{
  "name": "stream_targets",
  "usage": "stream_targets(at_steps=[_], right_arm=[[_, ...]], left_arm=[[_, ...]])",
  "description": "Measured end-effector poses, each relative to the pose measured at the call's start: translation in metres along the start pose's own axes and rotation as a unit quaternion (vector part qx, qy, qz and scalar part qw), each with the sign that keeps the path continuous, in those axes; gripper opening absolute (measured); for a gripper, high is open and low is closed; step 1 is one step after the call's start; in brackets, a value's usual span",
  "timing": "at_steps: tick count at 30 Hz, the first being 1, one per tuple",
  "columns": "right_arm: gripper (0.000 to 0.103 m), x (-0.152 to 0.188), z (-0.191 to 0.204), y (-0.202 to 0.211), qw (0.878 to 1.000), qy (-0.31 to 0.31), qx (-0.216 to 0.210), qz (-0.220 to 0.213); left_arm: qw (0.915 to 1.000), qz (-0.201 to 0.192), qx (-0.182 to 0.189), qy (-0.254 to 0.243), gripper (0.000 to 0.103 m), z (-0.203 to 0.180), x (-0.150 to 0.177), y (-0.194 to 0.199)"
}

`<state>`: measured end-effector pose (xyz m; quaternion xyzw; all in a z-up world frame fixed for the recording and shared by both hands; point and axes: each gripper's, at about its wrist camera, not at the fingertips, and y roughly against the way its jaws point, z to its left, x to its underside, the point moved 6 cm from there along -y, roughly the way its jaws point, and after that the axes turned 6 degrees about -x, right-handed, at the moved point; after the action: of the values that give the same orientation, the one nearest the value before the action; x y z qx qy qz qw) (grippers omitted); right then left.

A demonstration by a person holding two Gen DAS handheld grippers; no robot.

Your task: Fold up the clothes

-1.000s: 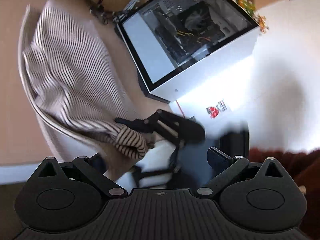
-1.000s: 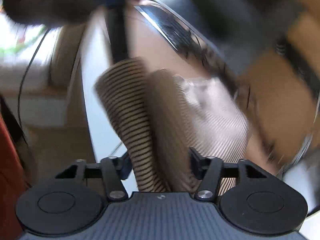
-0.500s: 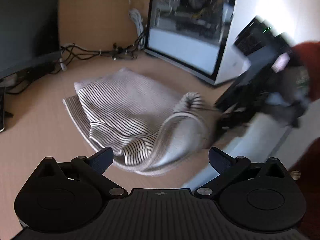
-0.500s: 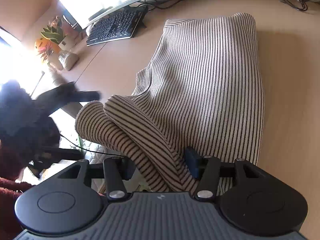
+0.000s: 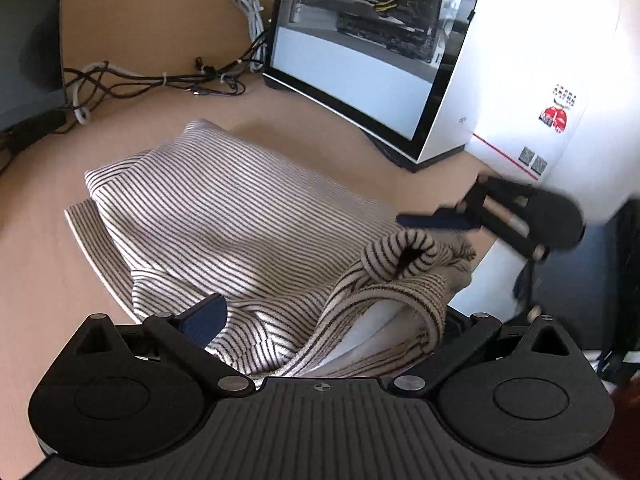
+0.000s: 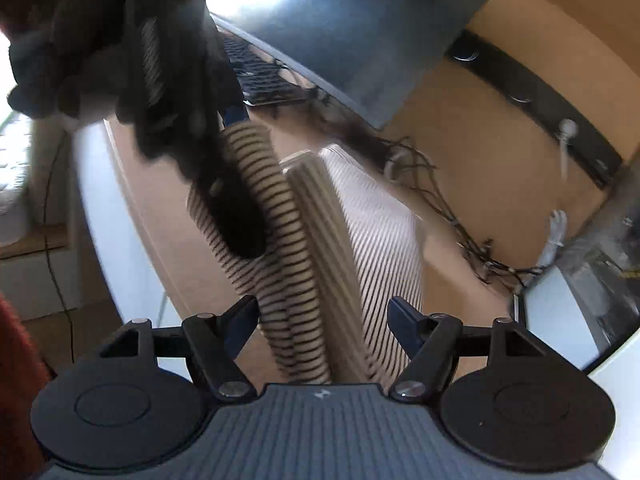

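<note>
Sweater (image 5: 224, 216) lies folded near the surface (image 5: 48, 280) edge; both grippers (image 5: 332, 320) (image 6: 320, 320) hold jaws wide around its sleeve (image 5: 400, 264).

White PC case (image 5: 400, 60) with glass side panel is seen standing on wooden desk (image 5: 40, 280). Tangled cables (image 5: 160, 80) are bunched behind it. Monitor (image 6: 360, 28) and keyboard (image 6: 260, 80) are seen further along.

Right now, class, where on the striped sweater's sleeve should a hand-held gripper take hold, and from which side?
The cuff of the striped sweater, from the near edge of the desk: it stands raised above the folded body, open end facing that way, so one finger could slip inside.
</note>
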<state>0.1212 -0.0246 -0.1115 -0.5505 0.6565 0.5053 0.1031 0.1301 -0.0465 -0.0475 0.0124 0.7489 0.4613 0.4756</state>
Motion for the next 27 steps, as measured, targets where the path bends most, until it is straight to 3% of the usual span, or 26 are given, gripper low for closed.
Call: stream_targets(at_steps=[5,6,8,12,17,21,24,27], right_arm=[[0.059,0.002,0.011,-0.008,1.000,0.025,0.011,0.002],[0.055,-0.001,0.012,-0.010,0.999,0.032,0.001,0.007],[0.040,-0.006,0.011,-0.016,0.998,0.038,-0.033,0.024],[0.032,-0.012,0.005,-0.012,0.992,0.059,-0.094,0.053],[0.027,-0.018,0.008,-0.012,0.986,0.091,-0.114,0.082],[0.024,-0.025,0.007,-0.008,0.981,0.099,-0.128,0.106],[0.022,-0.036,0.008,0.014,0.975,0.103,-0.153,0.126],[0.022,-0.053,0.021,0.052,0.963,0.145,-0.180,0.139]], left_arm=[[0.9999,-0.013,-0.004,0.003,0.103,-0.001,-0.002,0.002],[0.9998,-0.016,-0.003,0.011,0.103,0.001,-0.002,0.003],[0.9995,-0.016,0.002,0.026,0.103,0.006,0.003,0.008],[0.9999,-0.006,0.012,0.007,0.103,0.030,0.032,0.041],[0.9951,-0.031,-0.006,0.094,0.103,0.090,0.035,0.066],[0.9928,-0.056,0.001,0.106,0.103,0.108,-0.002,0.034],[0.9972,-0.028,0.005,0.069,0.102,0.101,-0.015,0.000],[0.9997,0.013,-0.006,0.020,0.102,0.095,-0.011,-0.025]])
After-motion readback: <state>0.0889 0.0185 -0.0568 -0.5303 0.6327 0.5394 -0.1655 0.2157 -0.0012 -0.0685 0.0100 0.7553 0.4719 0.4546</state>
